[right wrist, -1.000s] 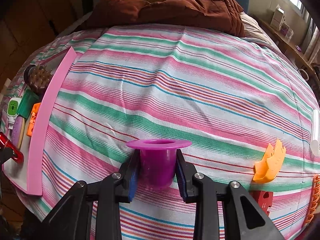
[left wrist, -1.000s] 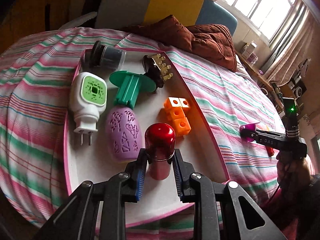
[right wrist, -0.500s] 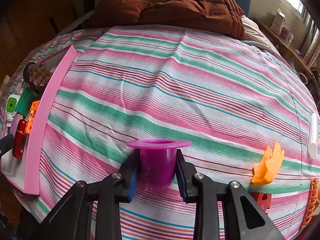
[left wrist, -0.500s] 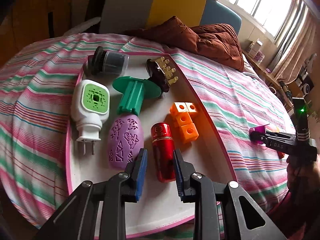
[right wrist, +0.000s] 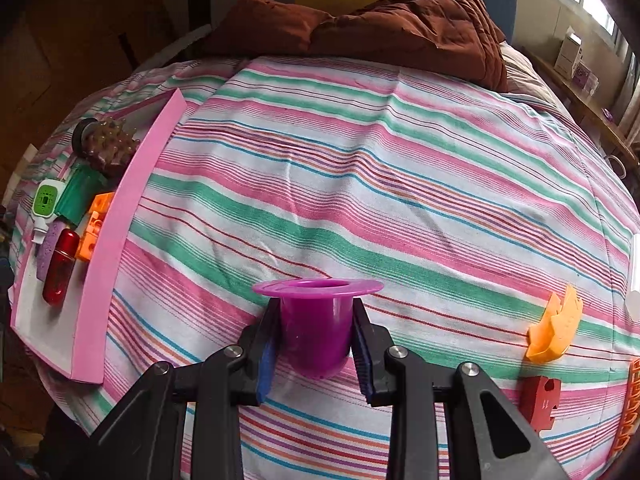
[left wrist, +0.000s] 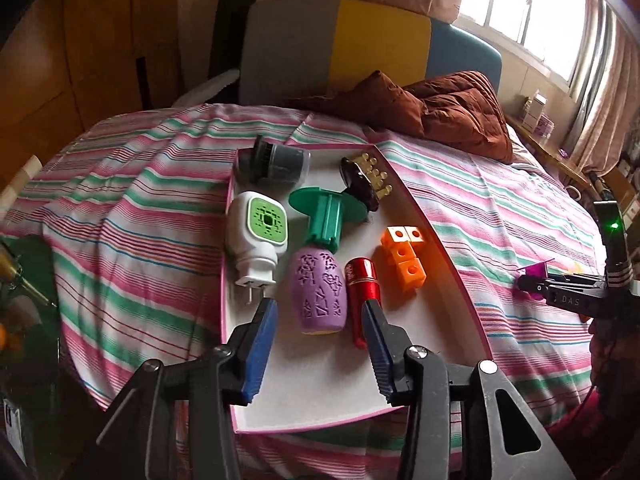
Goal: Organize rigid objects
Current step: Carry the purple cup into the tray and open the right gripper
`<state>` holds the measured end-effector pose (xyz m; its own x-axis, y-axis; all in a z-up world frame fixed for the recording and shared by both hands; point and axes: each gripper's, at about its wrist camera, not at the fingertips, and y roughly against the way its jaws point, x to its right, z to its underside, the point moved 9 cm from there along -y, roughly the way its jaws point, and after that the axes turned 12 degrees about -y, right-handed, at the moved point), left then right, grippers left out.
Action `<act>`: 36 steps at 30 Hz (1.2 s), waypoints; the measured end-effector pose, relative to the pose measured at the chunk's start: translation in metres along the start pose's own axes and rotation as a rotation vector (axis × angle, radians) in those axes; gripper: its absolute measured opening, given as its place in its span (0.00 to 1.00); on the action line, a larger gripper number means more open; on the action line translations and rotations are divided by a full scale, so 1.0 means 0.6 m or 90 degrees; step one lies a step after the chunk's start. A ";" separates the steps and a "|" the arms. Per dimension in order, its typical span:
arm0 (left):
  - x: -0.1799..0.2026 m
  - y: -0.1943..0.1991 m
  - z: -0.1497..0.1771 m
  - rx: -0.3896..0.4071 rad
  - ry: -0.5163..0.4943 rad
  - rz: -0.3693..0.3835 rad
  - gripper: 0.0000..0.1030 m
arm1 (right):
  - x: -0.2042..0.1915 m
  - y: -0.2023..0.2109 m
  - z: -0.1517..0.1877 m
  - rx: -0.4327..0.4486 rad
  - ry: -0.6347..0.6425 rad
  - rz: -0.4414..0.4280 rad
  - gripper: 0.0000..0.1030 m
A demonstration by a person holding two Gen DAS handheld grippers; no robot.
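Note:
A pink-rimmed white tray lies on the striped bed. On it lie a red cylinder, a purple egg-shaped piece, orange cubes, a green flanged piece, a white and green plug-in, a grey cup and a dark studded brush. My left gripper is open and empty above the tray's near end. My right gripper is shut on a purple flanged cup, held above the bed; the tray lies to its left.
An orange crown-shaped piece, a red block and an orange lattice piece lie on the bed at the right. A brown blanket is bunched at the bed's far end. The right gripper with its cup shows in the left wrist view.
My left gripper let go of the red cylinder, which now lies flat on the tray, then opened wide and drew back. The right gripper still holds the purple cup.

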<state>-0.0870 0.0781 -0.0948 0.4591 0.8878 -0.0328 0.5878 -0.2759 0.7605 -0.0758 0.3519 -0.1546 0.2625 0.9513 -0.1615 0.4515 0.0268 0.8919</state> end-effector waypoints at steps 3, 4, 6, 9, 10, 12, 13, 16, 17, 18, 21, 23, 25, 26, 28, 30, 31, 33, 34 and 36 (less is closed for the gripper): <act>-0.006 0.002 0.003 0.000 0.007 -0.004 0.44 | -0.029 0.021 0.003 0.014 0.006 -0.029 0.31; -0.008 0.002 0.004 -0.001 0.009 -0.004 0.44 | -0.043 0.030 0.003 0.021 0.014 -0.036 0.31; -0.013 0.001 0.005 -0.001 0.014 -0.007 0.44 | -0.075 0.050 0.001 0.035 0.034 -0.055 0.31; -0.019 0.003 0.009 0.000 0.020 -0.010 0.46 | -0.130 0.078 0.003 0.050 0.076 -0.088 0.31; -0.022 0.003 0.010 0.000 0.022 -0.011 0.46 | -0.150 0.085 0.006 0.053 0.091 -0.097 0.31; -0.027 0.004 0.013 0.000 0.029 -0.012 0.48 | -0.187 0.096 0.015 0.056 0.120 -0.114 0.31; -0.030 0.004 0.014 0.000 0.032 -0.013 0.48 | -0.204 0.099 0.020 0.053 0.134 -0.122 0.31; -0.038 0.004 0.017 -0.001 0.037 -0.015 0.49 | -0.247 0.096 0.038 0.039 0.170 -0.134 0.31; -0.040 0.004 0.018 -0.001 0.039 -0.015 0.49 | -0.259 0.092 0.046 0.032 0.183 -0.130 0.31; -0.042 0.005 0.019 -0.001 0.041 -0.017 0.51 | -0.269 0.085 0.055 0.026 0.197 -0.123 0.31; -0.051 0.008 0.020 0.003 0.048 -0.024 0.56 | -0.289 0.060 0.070 0.005 0.229 -0.096 0.31; -0.056 0.008 0.021 0.004 0.053 -0.025 0.56 | -0.298 0.046 0.077 -0.004 0.246 -0.080 0.31; -0.062 0.007 0.022 0.002 0.057 -0.027 0.56 | -0.304 0.034 0.080 -0.011 0.260 -0.061 0.31; -0.064 0.007 0.023 0.002 0.060 -0.028 0.56 | -0.306 0.028 0.079 -0.013 0.265 -0.054 0.31; -0.068 0.006 0.025 -0.001 0.062 -0.030 0.56 | -0.309 0.020 0.079 -0.017 0.271 -0.046 0.31; -0.071 0.006 0.027 -0.001 0.066 -0.034 0.58 | -0.312 0.012 0.076 -0.020 0.267 -0.043 0.31; -0.073 0.006 0.028 -0.001 0.068 -0.036 0.60 | -0.312 0.007 0.075 -0.024 0.262 -0.044 0.31; -0.077 0.007 0.030 -0.001 0.070 -0.040 0.61 | -0.311 -0.001 0.073 -0.030 0.249 -0.044 0.31; -0.079 0.008 0.030 0.000 0.071 -0.042 0.61 | -0.310 -0.004 0.073 -0.033 0.244 -0.045 0.31; -0.082 0.010 0.030 0.001 0.071 -0.048 0.61 | -0.308 -0.008 0.072 -0.037 0.232 -0.051 0.32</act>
<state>-0.0941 0.0261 -0.1005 0.3368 0.9414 -0.0171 0.6189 -0.2076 0.7576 -0.0899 0.1628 -0.1475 -0.0967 0.9921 -0.0799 0.4068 0.1126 0.9065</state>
